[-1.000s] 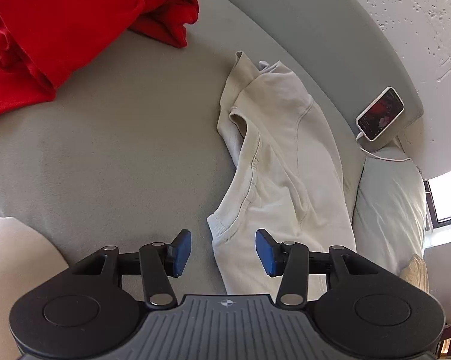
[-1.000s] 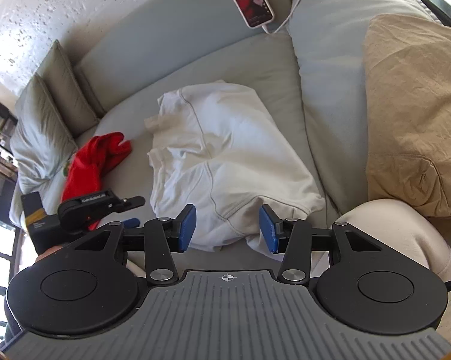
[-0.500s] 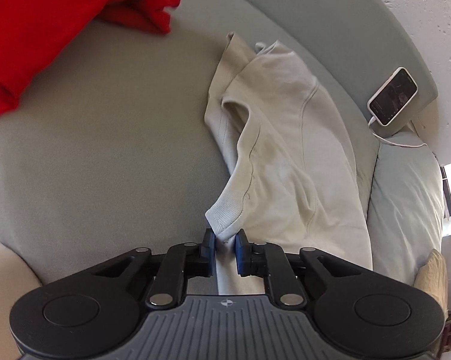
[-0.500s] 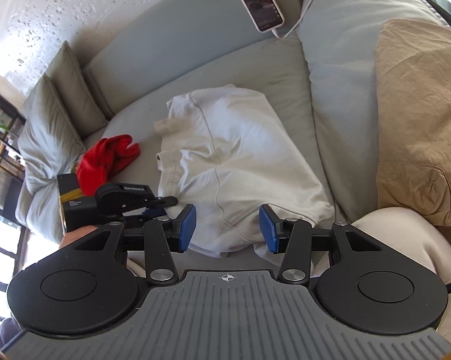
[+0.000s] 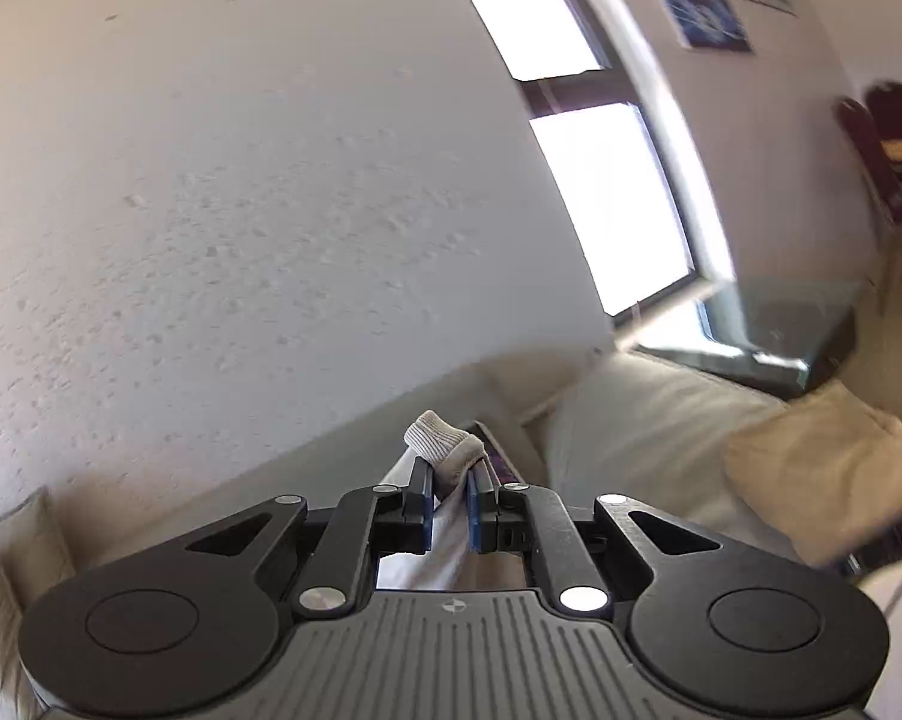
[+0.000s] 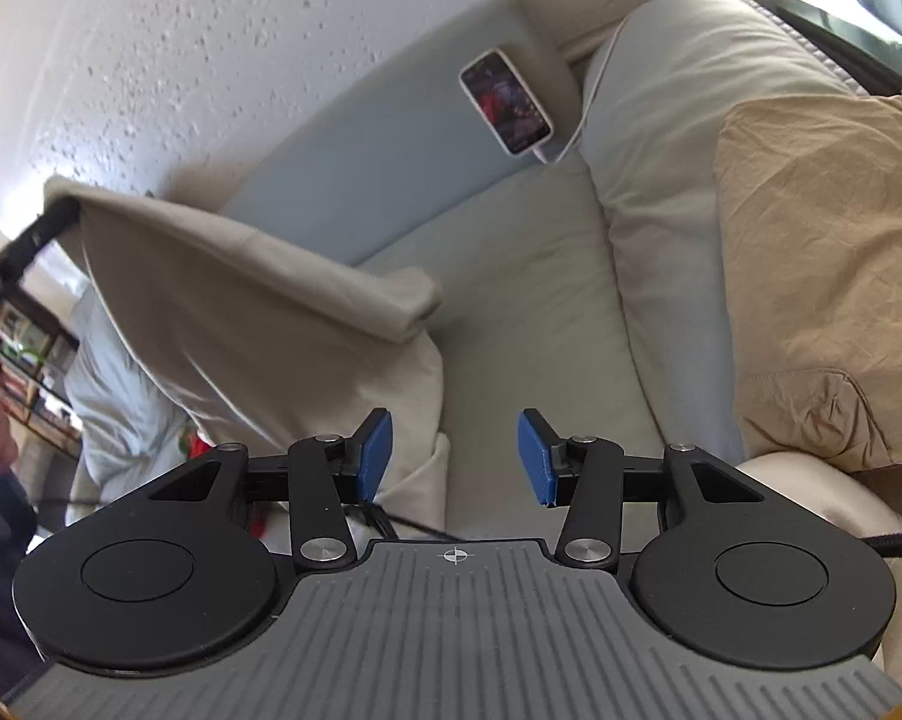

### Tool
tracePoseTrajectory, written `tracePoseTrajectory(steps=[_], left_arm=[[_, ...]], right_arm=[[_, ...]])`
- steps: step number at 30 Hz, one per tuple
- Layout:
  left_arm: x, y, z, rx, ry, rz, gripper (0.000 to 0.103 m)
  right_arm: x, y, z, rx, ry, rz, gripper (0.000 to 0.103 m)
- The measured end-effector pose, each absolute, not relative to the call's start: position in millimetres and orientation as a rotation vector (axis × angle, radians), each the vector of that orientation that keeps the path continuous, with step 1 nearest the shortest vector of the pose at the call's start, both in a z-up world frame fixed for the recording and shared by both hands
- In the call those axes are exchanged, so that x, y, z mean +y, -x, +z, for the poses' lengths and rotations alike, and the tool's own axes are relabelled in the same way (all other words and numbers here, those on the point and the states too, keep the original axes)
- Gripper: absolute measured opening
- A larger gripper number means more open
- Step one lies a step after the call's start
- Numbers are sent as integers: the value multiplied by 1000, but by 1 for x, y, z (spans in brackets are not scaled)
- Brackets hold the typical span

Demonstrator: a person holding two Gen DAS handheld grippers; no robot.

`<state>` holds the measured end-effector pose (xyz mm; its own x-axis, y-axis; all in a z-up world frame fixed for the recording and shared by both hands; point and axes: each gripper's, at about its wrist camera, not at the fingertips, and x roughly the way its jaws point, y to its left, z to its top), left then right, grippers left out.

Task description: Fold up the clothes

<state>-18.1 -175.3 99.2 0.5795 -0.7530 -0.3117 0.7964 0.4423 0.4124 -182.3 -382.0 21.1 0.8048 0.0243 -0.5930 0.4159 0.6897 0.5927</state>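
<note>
A cream T-shirt hangs in the air over the grey sofa seat, lifted by one corner at the upper left of the right wrist view. My left gripper is shut on the shirt's ribbed edge, which pokes up between the blue pads, and it faces the white wall. That same left gripper shows dark and blurred at the shirt's raised corner. My right gripper stands open low over the seat, right of the hanging cloth, with nothing between its fingers.
A phone on a white cable leans against the sofa back. A grey cushion and a tan pillow fill the right end. A bit of red cloth peeks out behind the shirt. A bright window lies ahead.
My left gripper closed on the shirt's ribbed edge, then rose and rolled, pulling the shirt up off the seat. The right gripper shifted slightly and stayed open.
</note>
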Motion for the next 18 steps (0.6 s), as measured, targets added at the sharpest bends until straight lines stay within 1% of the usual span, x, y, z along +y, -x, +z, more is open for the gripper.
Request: tracePoseTrajectory(steps=[4, 7, 8, 9, 10, 11, 12, 13, 15, 18], left_arm=[[-187, 48, 15, 373, -584, -1098, 9], [-183, 52, -27, 568, -529, -1063, 12], [-181, 52, -38, 621, -513, -1035, 18], [-177, 49, -43, 667, -483, -1007, 22], [-172, 45, -44, 709, -446, -979, 22], [-166, 40, -43, 743, -400, -954, 28], [-159, 36, -40, 773, -348, -929, 41], [-151, 29, -36, 797, -299, -904, 45], [-130, 19, -29, 839, -207, -854, 57], [-104, 11, -28, 923, -51, -806, 63]], right_arm=[[-394, 198, 26, 533, -898, -226, 50], [-398, 203, 24, 541, -915, -240, 51], [-398, 202, 22, 548, -914, -247, 51], [-399, 201, 19, 555, -914, -253, 62], [-399, 199, 17, 563, -917, -257, 69], [-399, 196, 14, 570, -916, -263, 69], [-399, 193, 11, 581, -915, -259, 69], [-398, 190, 8, 591, -913, -255, 69], [-397, 184, 2, 613, -910, -247, 69], [-397, 174, -12, 657, -918, -248, 69]])
